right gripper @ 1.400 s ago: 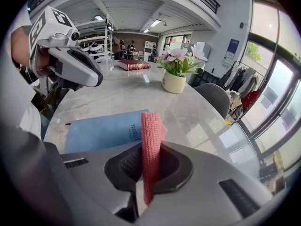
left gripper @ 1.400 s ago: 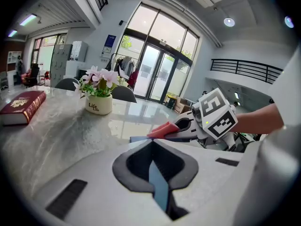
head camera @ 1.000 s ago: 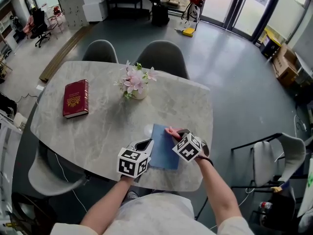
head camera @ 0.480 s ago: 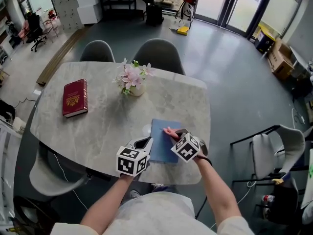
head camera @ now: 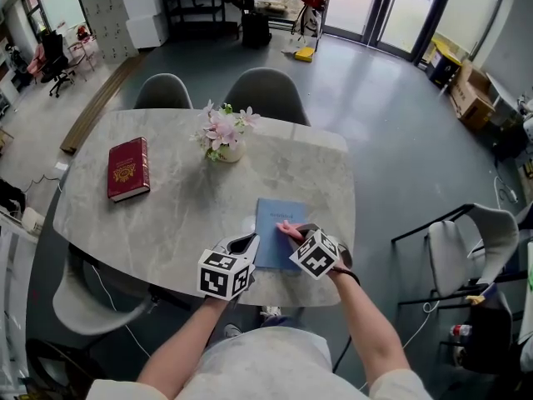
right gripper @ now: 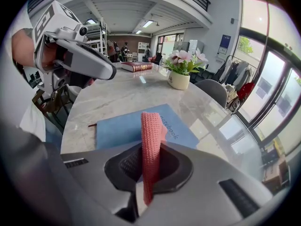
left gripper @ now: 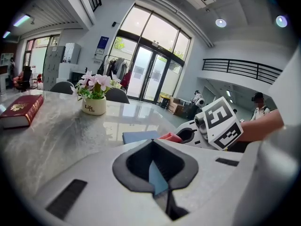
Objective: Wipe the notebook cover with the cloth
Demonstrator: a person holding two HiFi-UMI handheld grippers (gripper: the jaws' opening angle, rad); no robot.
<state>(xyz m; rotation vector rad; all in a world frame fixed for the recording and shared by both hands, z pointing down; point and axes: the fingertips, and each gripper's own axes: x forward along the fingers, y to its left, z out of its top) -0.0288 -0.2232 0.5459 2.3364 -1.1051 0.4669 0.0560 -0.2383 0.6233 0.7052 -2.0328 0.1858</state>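
A blue notebook lies flat on the marble table, close to its near edge. My left gripper is at the notebook's left edge. In the left gripper view its jaws are shut with a sliver of the blue notebook between them. My right gripper is over the cover, shut on a folded pink cloth. In the right gripper view the cloth stands upright between the jaws, its free end against the notebook.
A dark red book lies at the table's far left. A pot of pink flowers stands behind the notebook. Two grey chairs sit at the far side, and another chair is off to the right.
The right gripper and cloth now sit nearer the middle of the cover than a second ago. The left gripper keeps its place at the left edge.
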